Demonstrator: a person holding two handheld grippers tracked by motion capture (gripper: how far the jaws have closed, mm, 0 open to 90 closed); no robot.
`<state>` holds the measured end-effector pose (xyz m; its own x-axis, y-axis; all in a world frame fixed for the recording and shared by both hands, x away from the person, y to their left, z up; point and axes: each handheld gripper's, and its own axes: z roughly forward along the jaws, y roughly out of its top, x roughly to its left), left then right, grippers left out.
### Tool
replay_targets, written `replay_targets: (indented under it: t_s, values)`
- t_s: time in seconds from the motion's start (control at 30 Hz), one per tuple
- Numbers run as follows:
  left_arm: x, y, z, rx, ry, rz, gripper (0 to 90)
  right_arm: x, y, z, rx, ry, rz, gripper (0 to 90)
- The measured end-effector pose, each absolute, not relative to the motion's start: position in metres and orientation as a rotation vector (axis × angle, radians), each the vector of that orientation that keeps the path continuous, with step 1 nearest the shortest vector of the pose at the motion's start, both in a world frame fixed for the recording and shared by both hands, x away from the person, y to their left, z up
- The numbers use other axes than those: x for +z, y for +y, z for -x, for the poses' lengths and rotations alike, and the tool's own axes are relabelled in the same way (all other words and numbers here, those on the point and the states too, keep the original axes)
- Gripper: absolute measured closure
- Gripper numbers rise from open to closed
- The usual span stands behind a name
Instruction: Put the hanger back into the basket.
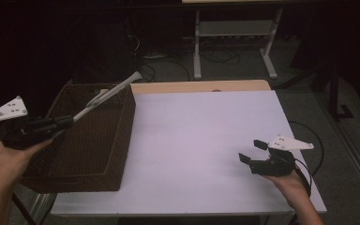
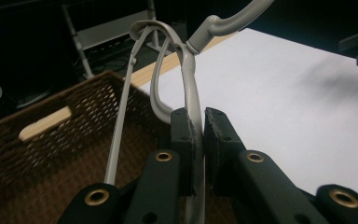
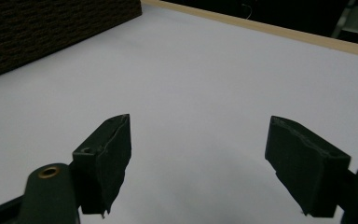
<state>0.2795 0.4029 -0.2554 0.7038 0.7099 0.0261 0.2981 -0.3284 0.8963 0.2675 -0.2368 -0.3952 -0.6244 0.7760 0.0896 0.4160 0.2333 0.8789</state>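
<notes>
The left gripper, clamping grey tongs, is carrying them over the wicker basket; next, lowering and releasing. The right gripper is idling wide.

1. The basket is dark brown woven wicker, rough and matt, with an open mesh weave.
2. The tongs look like smooth grey-white metal with a soft satin sheen.
3. The table has a smooth, matt white top and a pale wood edge.
4. The left gripper has matt black plastic with brass-coloured rivets; the right gripper's pads look rubbery and rough-edged.
</notes>
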Motion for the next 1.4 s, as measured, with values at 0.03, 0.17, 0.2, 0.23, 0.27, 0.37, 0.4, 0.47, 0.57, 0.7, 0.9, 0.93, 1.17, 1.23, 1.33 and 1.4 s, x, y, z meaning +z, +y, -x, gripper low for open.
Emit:
replay_targets:
  t_s: [0.03, 0.17, 0.2, 0.23, 0.27, 0.37, 0.4, 0.47, 0.57, 0.7, 0.9, 0.93, 1.17, 1.23, 1.33, 1.4]
  values:
    - [-0.257, 0.407, -0.279, 0.525, 0.786, -1.921, 83.1, -0.395, -0.237, -0.268, 1.351, 2.146, -1.100, 21.8]
    - [-0.265, 0.421, -0.276, 0.525, 0.826, -1.916, 83.1, -0.395, -0.237, -0.268, 1.349, 2.143, -1.102, 21.8]
    - [-0.267, 0.424, -0.275, 0.523, 0.837, -1.912, 83.1, -0.395, -0.237, -0.268, 1.349, 2.144, -1.101, 21.8]
    - [-0.269, 0.427, -0.276, 0.524, 0.840, -1.914, 83.1, -0.395, -0.237, -0.268, 1.349, 2.144, -1.101, 21.8]
    - [-0.272, 0.429, -0.275, 0.521, 0.855, -1.910, 83.1, -0.395, -0.237, -0.268, 1.348, 2.145, -1.102, 21.8]
    - [-0.279, 0.434, -0.277, 0.521, 0.883, -1.915, 83.1, -0.395, -0.236, -0.268, 1.345, 2.148, -1.096, 21.8]
    - [-0.281, 0.435, -0.277, 0.518, 0.887, -1.917, 83.1, -0.395, -0.236, -0.268, 1.345, 2.149, -1.097, 21.8]
    - [-0.285, 0.437, -0.279, 0.512, 0.898, -1.918, 83.1, -0.396, -0.236, -0.268, 1.344, 2.148, -1.097, 21.8]
    - [-0.291, 0.437, -0.283, 0.502, 0.916, -1.926, 83.0, -0.396, -0.236, -0.268, 1.343, 2.148, -1.097, 21.8]
    - [-0.300, 0.437, -0.289, 0.487, 0.933, -1.949, 83.0, -0.395, -0.236, -0.268, 1.344, 2.146, -1.098, 21.8]
    - [-0.308, 0.435, -0.297, 0.464, 0.948, -1.967, 82.9, -0.395, -0.237, -0.268, 1.345, 2.144, -1.103, 21.8]
    - [-0.309, 0.434, -0.298, 0.458, 0.945, -1.963, 82.9, -0.395, -0.237, -0.268, 1.345, 2.144, -1.101, 21.8]
    - [-0.314, 0.434, -0.303, 0.445, 0.948, -1.974, 82.7, -0.395, -0.237, -0.268, 1.345, 2.142, -1.102, 21.8]
    - [-0.314, 0.435, -0.304, 0.442, 0.950, -1.967, 82.7, -0.395, -0.237, -0.268, 1.344, 2.141, -1.105, 21.8]
    - [-0.314, 0.436, -0.305, 0.428, 0.955, -1.954, 82.3, -0.395, -0.237, -0.268, 1.343, 2.143, -1.104, 21.8]
    - [-0.314, 0.438, -0.304, 0.451, 0.945, -1.936, 79.6, -0.394, -0.237, -0.268, 1.343, 2.142, -1.096, 21.8]
